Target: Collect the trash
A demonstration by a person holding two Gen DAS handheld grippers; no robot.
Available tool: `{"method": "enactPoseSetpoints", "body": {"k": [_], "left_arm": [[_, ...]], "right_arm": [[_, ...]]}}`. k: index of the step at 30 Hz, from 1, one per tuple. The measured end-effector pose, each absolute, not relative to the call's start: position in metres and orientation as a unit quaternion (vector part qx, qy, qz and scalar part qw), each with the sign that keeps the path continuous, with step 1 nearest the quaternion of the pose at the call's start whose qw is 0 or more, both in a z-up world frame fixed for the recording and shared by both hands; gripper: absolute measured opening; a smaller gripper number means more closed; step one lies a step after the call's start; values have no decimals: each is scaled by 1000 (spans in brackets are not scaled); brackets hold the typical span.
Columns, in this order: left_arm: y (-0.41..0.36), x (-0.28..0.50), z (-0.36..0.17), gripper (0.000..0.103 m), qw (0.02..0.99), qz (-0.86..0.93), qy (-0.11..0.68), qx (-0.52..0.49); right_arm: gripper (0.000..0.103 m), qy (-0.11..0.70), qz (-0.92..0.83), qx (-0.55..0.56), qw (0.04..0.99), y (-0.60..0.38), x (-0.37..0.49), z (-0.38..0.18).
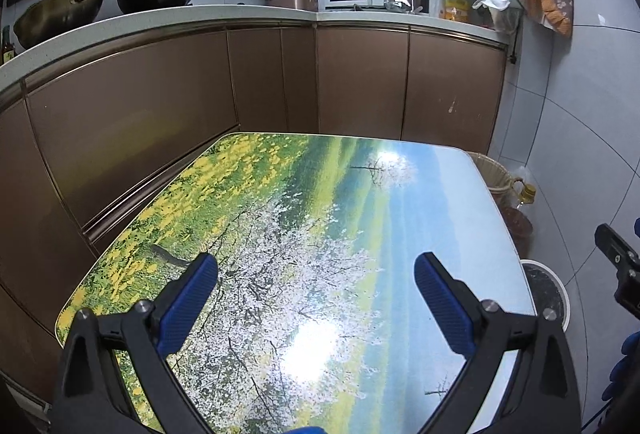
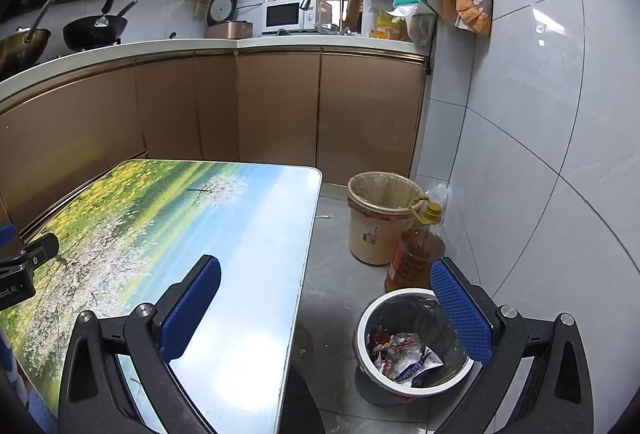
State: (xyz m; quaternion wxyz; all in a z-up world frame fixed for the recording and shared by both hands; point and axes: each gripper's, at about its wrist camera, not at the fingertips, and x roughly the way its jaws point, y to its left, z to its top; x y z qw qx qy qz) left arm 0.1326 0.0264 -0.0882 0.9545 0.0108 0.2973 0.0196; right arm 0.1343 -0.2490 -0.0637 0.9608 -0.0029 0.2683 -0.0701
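A white bin with a black liner [image 2: 416, 346] stands on the floor right of the table and holds crumpled wrappers [image 2: 404, 356]. Its rim shows in the left wrist view [image 1: 550, 288]. My right gripper [image 2: 326, 288] is open and empty, with one finger over the table edge and one above the bin. My left gripper [image 1: 316, 282] is open and empty over the landscape-printed table top [image 1: 320, 218]. No trash shows on the table [image 2: 168, 234].
A beige lined bin [image 2: 380, 218] and an oil bottle [image 2: 416, 258] stand on the floor beyond the white bin. Brown cabinets [image 1: 360, 81] with a counter, woks and microwave lie behind the table. A tiled wall [image 2: 540, 153] is at right.
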Motion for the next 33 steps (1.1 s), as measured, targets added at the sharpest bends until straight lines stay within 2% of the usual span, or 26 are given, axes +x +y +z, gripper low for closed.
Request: {"method": "enactPoseSetpoints", "body": {"k": [33], "left_arm": [[34, 117, -69, 99, 965, 22, 261, 11]], "right_arm": [[103, 245, -73, -12, 967, -253, 119, -52]]}}
